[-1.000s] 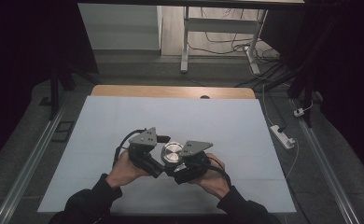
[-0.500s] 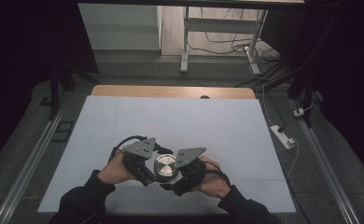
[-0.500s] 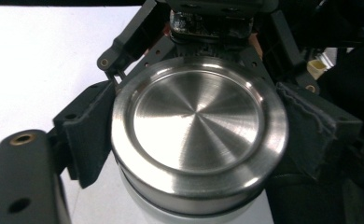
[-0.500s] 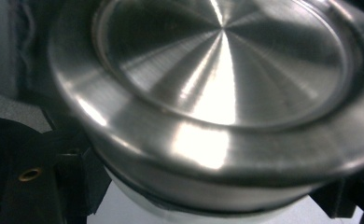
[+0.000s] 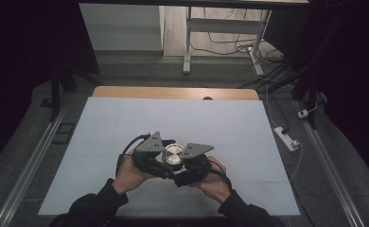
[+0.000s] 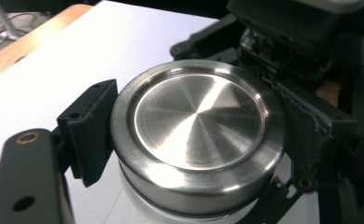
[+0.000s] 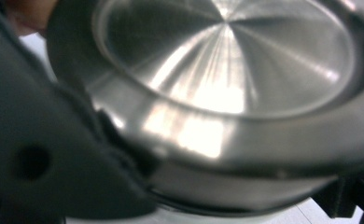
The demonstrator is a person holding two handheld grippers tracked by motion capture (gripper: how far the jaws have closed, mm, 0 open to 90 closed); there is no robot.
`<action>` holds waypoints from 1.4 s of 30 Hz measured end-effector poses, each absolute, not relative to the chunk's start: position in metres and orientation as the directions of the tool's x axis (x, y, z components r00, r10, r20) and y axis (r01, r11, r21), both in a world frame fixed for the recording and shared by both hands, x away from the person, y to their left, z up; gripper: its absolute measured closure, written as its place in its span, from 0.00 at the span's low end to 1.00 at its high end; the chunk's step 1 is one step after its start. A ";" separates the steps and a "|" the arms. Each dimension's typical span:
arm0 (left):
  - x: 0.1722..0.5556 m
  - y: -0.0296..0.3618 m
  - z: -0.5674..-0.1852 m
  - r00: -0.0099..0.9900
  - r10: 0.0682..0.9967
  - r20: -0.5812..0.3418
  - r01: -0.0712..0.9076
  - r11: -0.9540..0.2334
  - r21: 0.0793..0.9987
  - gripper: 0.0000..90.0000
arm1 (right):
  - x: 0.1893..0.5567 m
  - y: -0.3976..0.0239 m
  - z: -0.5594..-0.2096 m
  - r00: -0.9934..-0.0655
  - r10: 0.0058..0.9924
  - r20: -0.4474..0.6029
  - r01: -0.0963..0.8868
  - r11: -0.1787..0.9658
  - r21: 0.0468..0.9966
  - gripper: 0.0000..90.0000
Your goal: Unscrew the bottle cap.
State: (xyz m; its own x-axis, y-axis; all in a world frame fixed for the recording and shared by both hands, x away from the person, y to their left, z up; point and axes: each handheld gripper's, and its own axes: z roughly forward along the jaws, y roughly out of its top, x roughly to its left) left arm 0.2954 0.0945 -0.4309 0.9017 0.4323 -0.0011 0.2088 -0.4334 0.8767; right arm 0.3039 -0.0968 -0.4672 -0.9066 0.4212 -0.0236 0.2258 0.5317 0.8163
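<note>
From the high view we look forward and down over the white table [image 5: 182,123] from the person's side, far enough back to take in its far edge. The left gripper view sits very near the round steel tin [image 6: 196,135], looking down across its lid. The right gripper view is nearer, blurred, sharing that tin [image 7: 227,84].
</note>
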 end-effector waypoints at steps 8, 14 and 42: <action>0.297 0.100 -0.426 0.897 0.441 -0.027 0.227 -0.408 0.884 0.22 | 0.303 -0.096 -0.467 -0.904 0.427 -0.021 0.227 0.522 0.822 0.17; 0.295 0.104 -0.420 0.899 0.437 -0.019 0.219 -0.411 0.885 0.22 | 0.305 -0.098 -0.468 -0.904 0.427 -0.016 0.231 0.520 0.822 0.17; 0.275 0.124 -0.417 0.919 0.391 -0.045 0.210 -0.392 0.896 0.22 | 0.321 -0.117 -0.468 -0.885 0.464 -0.029 0.241 0.511 0.825 0.17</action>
State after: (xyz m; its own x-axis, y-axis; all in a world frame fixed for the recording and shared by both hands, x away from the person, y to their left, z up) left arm 0.2753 0.1243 -0.4170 0.9194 0.3908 -0.0449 0.2102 -0.3916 0.8958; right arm 0.3213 -0.1171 -0.4675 -0.8851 0.4645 -0.0291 0.2413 0.5114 0.8248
